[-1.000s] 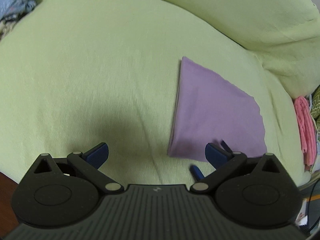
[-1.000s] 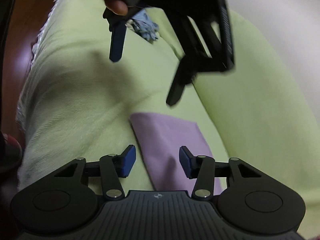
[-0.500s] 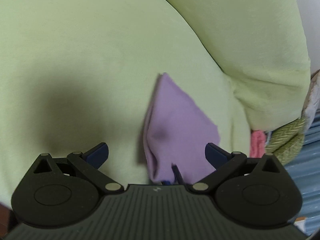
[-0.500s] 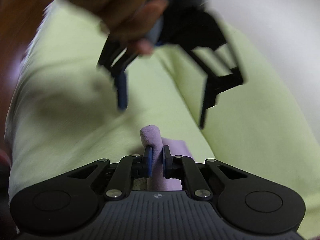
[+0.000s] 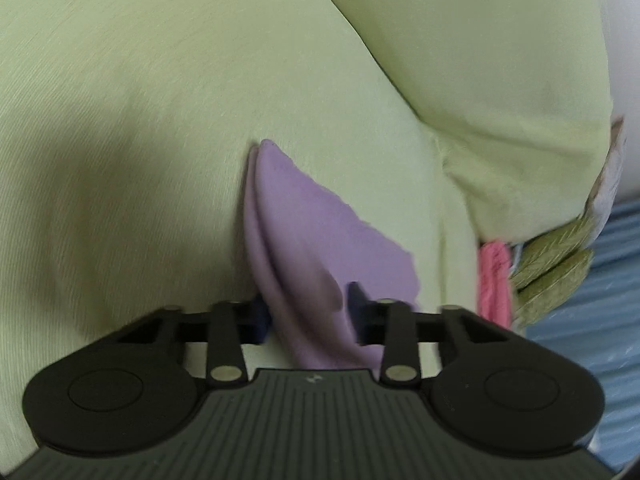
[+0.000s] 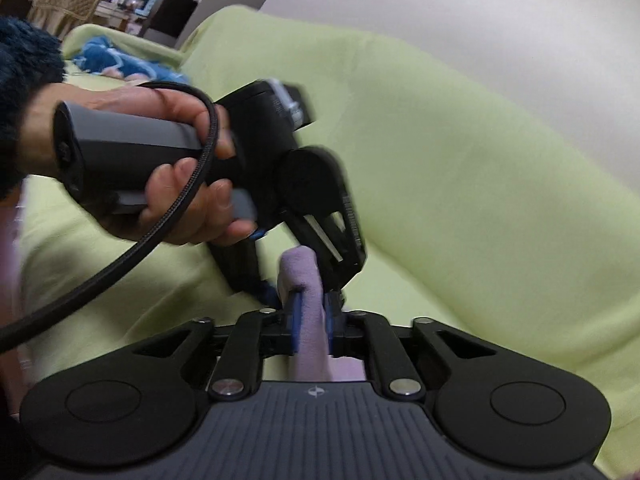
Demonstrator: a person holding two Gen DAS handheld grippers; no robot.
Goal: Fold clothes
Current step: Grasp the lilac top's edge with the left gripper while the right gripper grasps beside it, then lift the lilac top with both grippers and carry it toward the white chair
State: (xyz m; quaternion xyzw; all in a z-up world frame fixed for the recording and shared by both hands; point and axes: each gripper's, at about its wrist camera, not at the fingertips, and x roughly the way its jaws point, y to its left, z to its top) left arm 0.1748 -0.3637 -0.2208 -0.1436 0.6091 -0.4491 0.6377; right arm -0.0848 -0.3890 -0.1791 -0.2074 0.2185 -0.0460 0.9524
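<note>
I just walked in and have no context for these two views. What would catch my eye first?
The purple cloth, pinched up off the light green sofa cover, stands out first. Both grippers have it: the left gripper has just been closing on it, and the right gripper clamps a bunched fold. In the right wrist view a hand holds the left gripper's handle.

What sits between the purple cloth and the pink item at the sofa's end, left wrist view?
Only bare green sofa cover lies between the purple cloth and the pink item; the left wrist view shows this stretch.

One purple cloth point(image 5: 312, 240) is showing, and two grippers, left gripper point(image 5: 308, 312) and right gripper point(image 6: 312, 320). One pink cloth point(image 5: 494, 280) is sitting aside.
</note>
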